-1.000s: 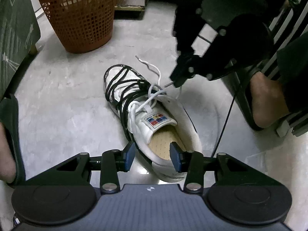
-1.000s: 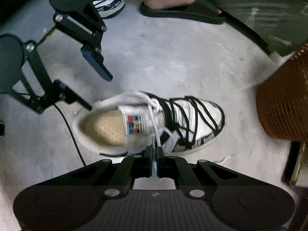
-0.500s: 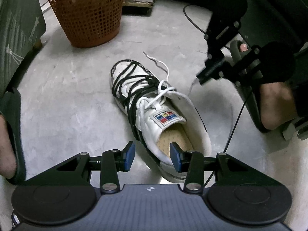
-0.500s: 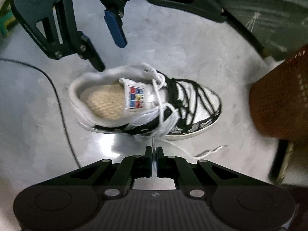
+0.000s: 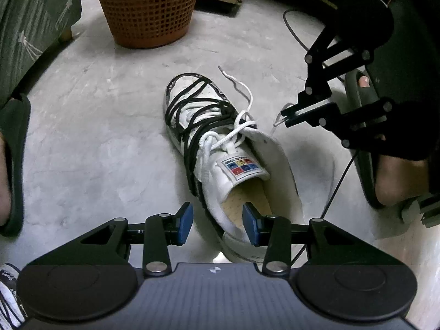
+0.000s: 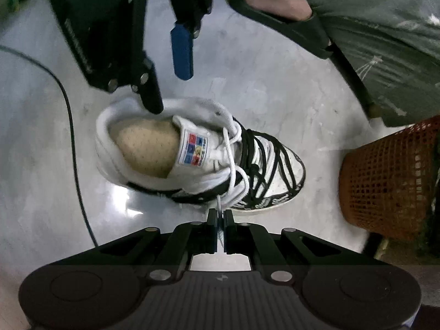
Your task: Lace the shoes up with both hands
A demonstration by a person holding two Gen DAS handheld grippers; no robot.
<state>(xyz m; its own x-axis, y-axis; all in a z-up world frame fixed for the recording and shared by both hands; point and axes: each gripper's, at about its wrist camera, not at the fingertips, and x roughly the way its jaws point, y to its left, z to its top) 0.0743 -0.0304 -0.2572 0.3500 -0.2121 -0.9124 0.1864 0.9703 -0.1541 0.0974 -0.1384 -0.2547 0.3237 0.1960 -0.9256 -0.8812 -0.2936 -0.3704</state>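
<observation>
The white sneaker [image 5: 220,151] lies on the grey floor [image 5: 96,137], toe toward the orange basket [image 5: 148,8]. The right hand-held gripper [image 6: 220,220] is pinched together on one end of the white lace [image 6: 232,176], just beside the shoe's side — the other end [image 5: 236,85] trails loose past the toe. The left hand-held gripper [image 5: 217,227] hangs over the heel, blue pads [image 5: 184,227] apart, holding nothing.
</observation>
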